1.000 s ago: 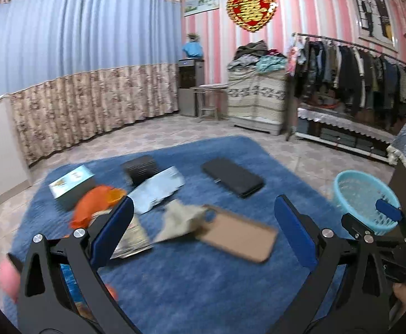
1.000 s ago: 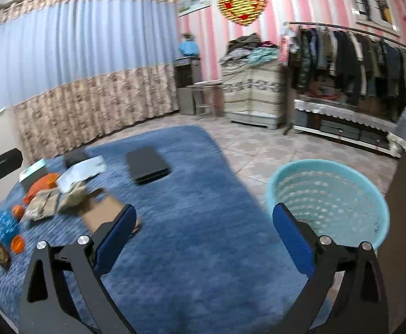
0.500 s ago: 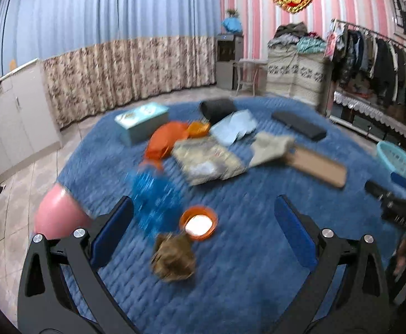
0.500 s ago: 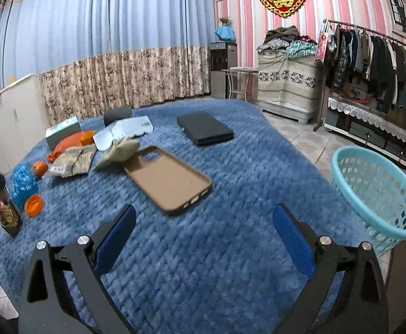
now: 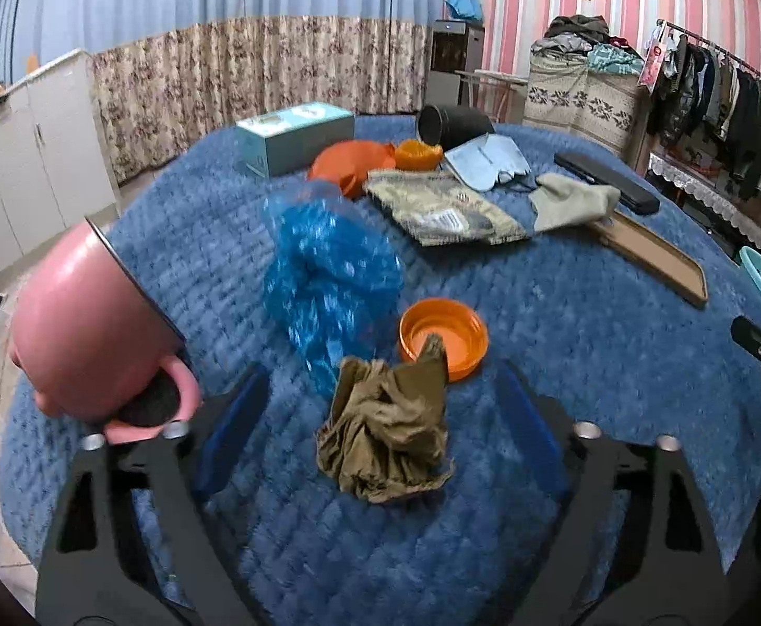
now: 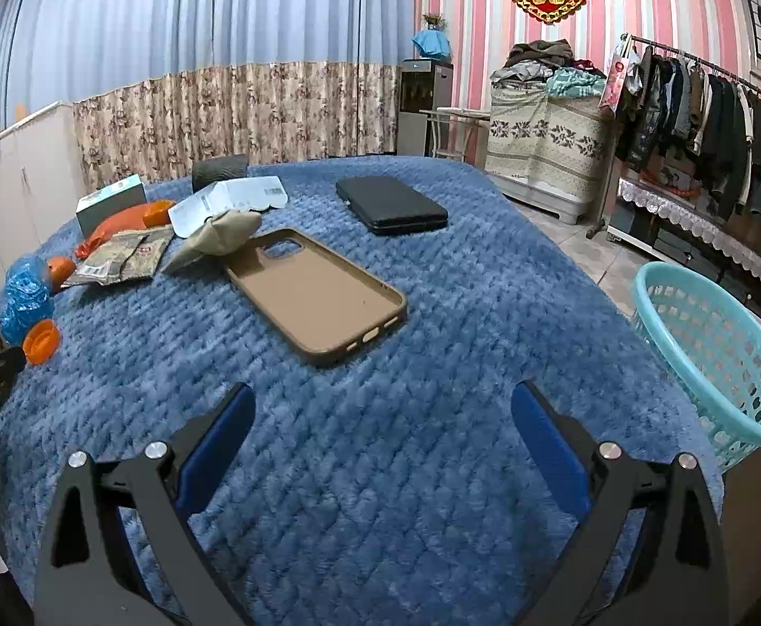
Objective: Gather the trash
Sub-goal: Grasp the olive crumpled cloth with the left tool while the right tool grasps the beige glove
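Note:
A crumpled brown wrapper [image 5: 385,433] lies on the blue blanket [image 5: 563,344], between the fingers of my left gripper [image 5: 380,391]. Its jaws are closing, and the pads stand clear of the wrapper on both sides. Just behind the wrapper sit an orange lid [image 5: 443,331] and a crushed blue plastic bottle [image 5: 328,271]. My right gripper [image 6: 383,401] is open over bare blanket with nothing between its fingers. A teal basket [image 6: 714,349] stands off the blanket's right edge, close to the right gripper.
A pink cup [image 5: 83,323] lies tipped beside the left finger. Farther back are a teal box [image 5: 297,135], an orange bag [image 5: 349,161], a camouflage packet [image 5: 443,208], a black cup [image 5: 453,125], a brown phone case [image 6: 318,292] and a black case [image 6: 391,203].
The left gripper swung left and sank toward the brown wrapper, which now sits between its narrowing jaws. The right gripper dipped toward the blanket and has since held nearly still.

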`<state>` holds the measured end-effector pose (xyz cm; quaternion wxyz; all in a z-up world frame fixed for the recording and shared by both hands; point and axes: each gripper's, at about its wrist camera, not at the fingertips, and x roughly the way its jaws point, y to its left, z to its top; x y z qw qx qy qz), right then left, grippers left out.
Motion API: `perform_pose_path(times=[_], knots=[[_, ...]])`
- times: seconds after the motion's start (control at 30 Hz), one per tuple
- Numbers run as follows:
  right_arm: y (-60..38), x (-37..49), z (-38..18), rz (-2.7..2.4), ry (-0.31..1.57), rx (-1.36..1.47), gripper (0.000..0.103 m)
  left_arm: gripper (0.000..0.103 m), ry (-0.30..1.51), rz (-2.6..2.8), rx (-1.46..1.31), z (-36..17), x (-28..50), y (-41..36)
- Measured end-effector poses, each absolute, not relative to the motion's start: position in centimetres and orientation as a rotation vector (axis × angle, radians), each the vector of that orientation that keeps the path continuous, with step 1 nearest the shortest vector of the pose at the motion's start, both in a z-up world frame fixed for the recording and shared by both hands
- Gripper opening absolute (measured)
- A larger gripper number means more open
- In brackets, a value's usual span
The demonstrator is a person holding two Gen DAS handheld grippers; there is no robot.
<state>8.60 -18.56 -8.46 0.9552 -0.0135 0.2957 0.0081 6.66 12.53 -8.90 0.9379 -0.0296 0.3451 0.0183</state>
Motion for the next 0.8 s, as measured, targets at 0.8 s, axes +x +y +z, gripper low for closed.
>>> perform_pose_path(times=[0.8], knots=[[-9.7, 17.7, -3.9, 0.177, 0.567, -0.123, 0.096, 0.037, 0.549, 0.0, -0.048, -0.6, 10.3, 12.9]])
